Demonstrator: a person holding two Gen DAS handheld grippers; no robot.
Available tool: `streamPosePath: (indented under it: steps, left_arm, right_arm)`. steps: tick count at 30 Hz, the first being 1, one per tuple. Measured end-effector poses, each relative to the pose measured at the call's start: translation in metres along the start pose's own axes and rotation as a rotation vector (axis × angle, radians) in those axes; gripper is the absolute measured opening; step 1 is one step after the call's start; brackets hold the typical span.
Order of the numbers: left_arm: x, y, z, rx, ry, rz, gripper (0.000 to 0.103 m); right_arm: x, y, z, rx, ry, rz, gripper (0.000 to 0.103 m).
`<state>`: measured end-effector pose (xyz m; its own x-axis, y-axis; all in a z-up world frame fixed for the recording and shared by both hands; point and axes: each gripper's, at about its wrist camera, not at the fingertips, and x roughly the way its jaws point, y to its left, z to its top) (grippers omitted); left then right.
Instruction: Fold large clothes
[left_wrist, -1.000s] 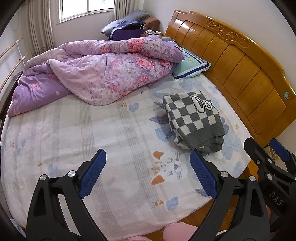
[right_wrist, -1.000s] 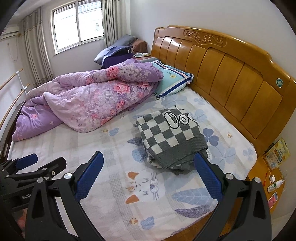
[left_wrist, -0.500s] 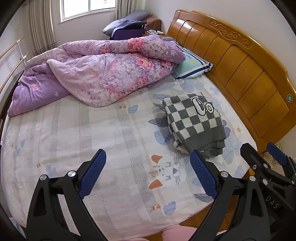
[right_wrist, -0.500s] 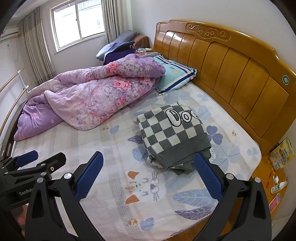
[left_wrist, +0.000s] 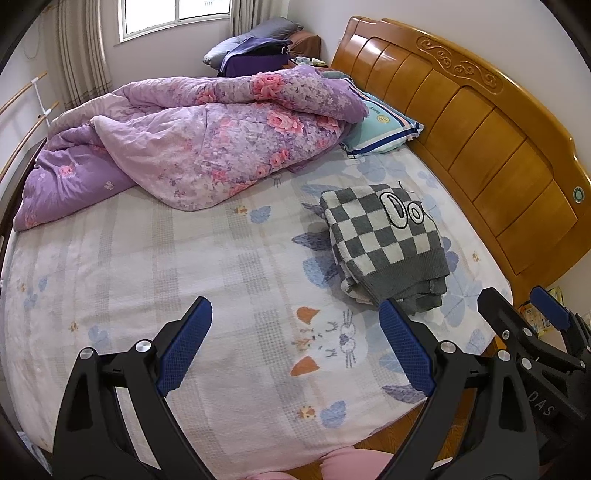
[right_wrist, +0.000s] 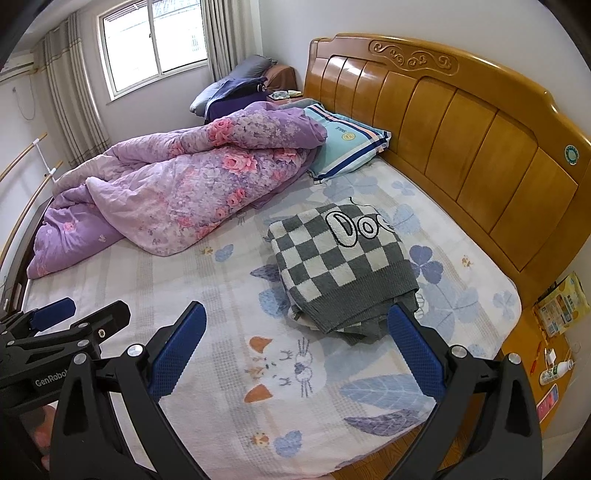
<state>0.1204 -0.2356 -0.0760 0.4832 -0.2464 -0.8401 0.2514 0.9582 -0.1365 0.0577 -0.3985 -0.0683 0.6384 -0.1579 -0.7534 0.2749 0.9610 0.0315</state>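
A grey and white checked knit garment (left_wrist: 384, 243) lies folded in a neat rectangle on the bed sheet (left_wrist: 184, 273), near the headboard side; it also shows in the right wrist view (right_wrist: 343, 266). My left gripper (left_wrist: 295, 347) is open and empty, held above the bed's near edge, apart from the garment. My right gripper (right_wrist: 295, 350) is open and empty too, just short of the garment's near edge. Each gripper shows at the side of the other's view: the right one (left_wrist: 524, 314) and the left one (right_wrist: 74, 317).
A crumpled purple floral quilt (left_wrist: 192, 147) fills the far left of the bed. A striped blue pillow (left_wrist: 380, 129) lies by the wooden headboard (left_wrist: 480, 122). A nightstand with small bottles (right_wrist: 554, 354) stands right of the bed.
Both grippers have pulled back and up a little from the bed; the folded garment looks smaller and lies unmoved. Both jaws stay open.
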Motion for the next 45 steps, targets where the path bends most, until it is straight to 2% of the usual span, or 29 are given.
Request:
streamPosePath:
  steps: [45]
  left_arm:
    - [0.006,-0.001,-0.008,0.012,0.021,-0.015,0.092]
  right_arm:
    - [0.002,-0.008,-0.008,0.002,0.008,-0.007,0.095]
